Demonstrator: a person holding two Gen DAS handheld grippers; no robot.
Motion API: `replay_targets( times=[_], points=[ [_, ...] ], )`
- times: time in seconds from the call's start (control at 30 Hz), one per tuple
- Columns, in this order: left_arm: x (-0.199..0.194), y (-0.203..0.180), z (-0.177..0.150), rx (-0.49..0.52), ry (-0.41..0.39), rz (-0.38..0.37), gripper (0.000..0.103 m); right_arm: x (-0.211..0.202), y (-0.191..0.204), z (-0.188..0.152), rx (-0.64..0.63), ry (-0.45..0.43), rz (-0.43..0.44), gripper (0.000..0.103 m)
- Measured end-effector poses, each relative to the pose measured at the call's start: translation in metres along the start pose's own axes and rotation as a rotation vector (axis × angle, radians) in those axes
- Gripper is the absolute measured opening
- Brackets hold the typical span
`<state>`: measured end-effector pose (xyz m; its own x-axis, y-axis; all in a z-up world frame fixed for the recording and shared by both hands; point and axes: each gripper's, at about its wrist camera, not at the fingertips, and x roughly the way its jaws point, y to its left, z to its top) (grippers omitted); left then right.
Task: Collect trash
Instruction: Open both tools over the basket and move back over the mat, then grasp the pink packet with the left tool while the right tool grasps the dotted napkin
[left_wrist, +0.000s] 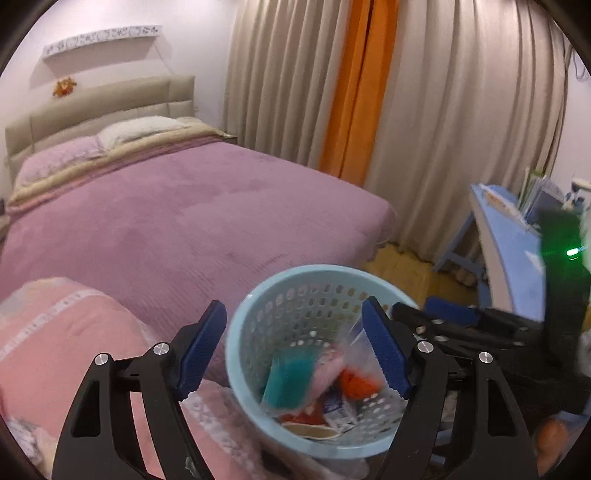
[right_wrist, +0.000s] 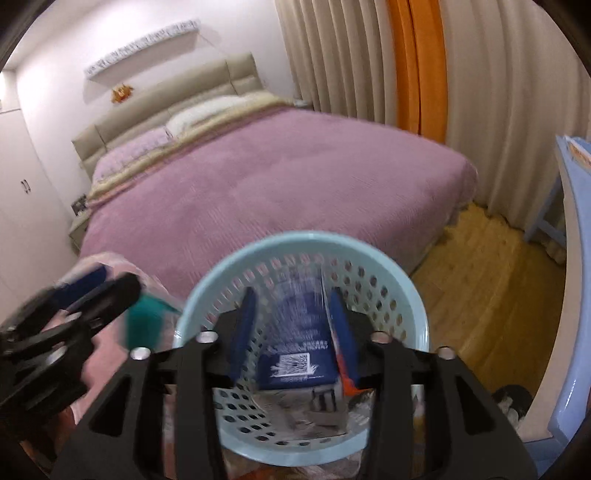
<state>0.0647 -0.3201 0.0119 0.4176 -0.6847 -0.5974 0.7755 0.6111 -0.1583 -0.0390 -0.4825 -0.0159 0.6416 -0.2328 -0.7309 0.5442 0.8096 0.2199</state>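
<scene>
Left gripper (left_wrist: 295, 354) is spread open, nothing gripped, at lower centre over the basket (left_wrist: 258, 417). Right gripper (right_wrist: 295, 332) is parted around a blue packet (right_wrist: 295, 354); contact cannot be told. Trash (left_wrist: 317, 387) is seen inside the basket.

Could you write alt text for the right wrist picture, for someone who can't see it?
A hand-held gripper with blue pads hangs over a pale blue perforated wastebasket, with a dark blue printed packet between its fingers. The basket sits beside a bed with a purple bedspread; beige and orange curtains hang behind.
</scene>
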Motion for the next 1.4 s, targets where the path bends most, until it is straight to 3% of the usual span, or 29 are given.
replay_targets(
  times=[0.17,0.3,0.63,0.87,1.13,1.4],
  points=[
    [-0.013,0.025,-0.013,-0.065,-0.001,0.005,0.073,0.005,-0.01,-0.014,0.027,0.042,0.014,0.05],
    [-0.039,0.044,-0.019,-0.097,-0.048,0.029,0.073,0.004,-0.002,-0.02,0.017,0.029,0.023,0.05],
    [-0.15,0.106,-0.029,-0.195,-0.211,0.186,0.073,-0.035,0.095,-0.04,-0.203,-0.1,0.134,0.05],
    [-0.217,0.162,-0.048,-0.261,-0.26,0.326,0.073,-0.048,0.167,-0.056,-0.347,-0.112,0.234,0.05],
    [-0.234,0.238,-0.09,-0.385,-0.203,0.434,0.073,-0.035,0.255,-0.098,-0.475,-0.054,0.353,0.05],
    [-0.214,0.311,-0.114,-0.512,-0.093,0.424,0.067,-0.018,0.307,-0.132,-0.536,0.017,0.419,0.05]
  ],
)
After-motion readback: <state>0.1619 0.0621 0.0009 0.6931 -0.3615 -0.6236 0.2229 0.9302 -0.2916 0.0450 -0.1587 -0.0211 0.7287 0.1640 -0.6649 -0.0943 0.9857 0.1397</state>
